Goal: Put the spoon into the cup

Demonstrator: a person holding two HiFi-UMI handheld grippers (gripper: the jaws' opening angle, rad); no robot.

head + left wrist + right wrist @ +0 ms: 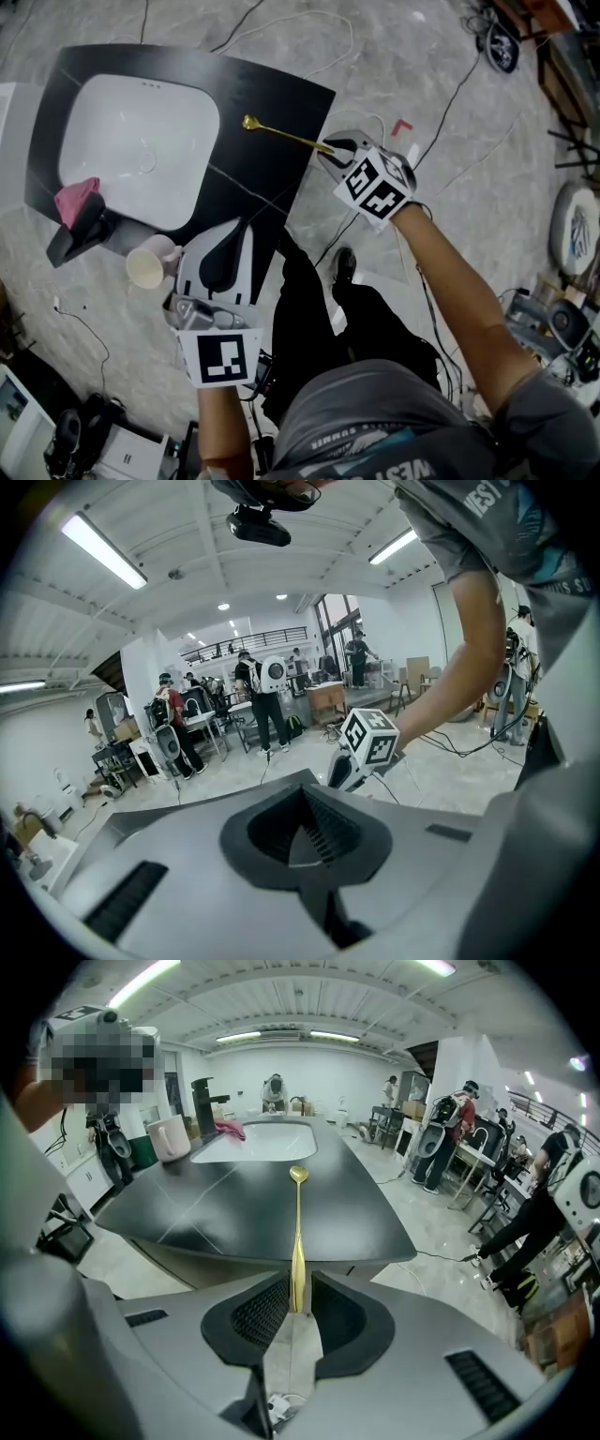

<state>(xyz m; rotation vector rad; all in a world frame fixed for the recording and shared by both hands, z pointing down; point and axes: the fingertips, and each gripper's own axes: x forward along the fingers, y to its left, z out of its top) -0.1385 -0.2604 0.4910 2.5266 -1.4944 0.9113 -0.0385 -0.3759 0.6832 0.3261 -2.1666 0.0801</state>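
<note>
Seen from the head view, a black table (272, 103) fills the upper left of the frame, with a white sink (141, 141) set into it. The right gripper (330, 147), at centre right, has its fingers (251, 1314) clenched on the handle end of a gold spoon (281, 134). The spoon reaches left over the table's right part, bowl end farthest from the gripper. A pale cup (150, 264) stands at the table's lower left corner, well apart from the spoon, beside a black faucet (80, 234) and a pink cloth (75, 199). The left gripper (230, 236) hovers just right of the cup, its fingers (272, 834) closed together on nothing.
</note>
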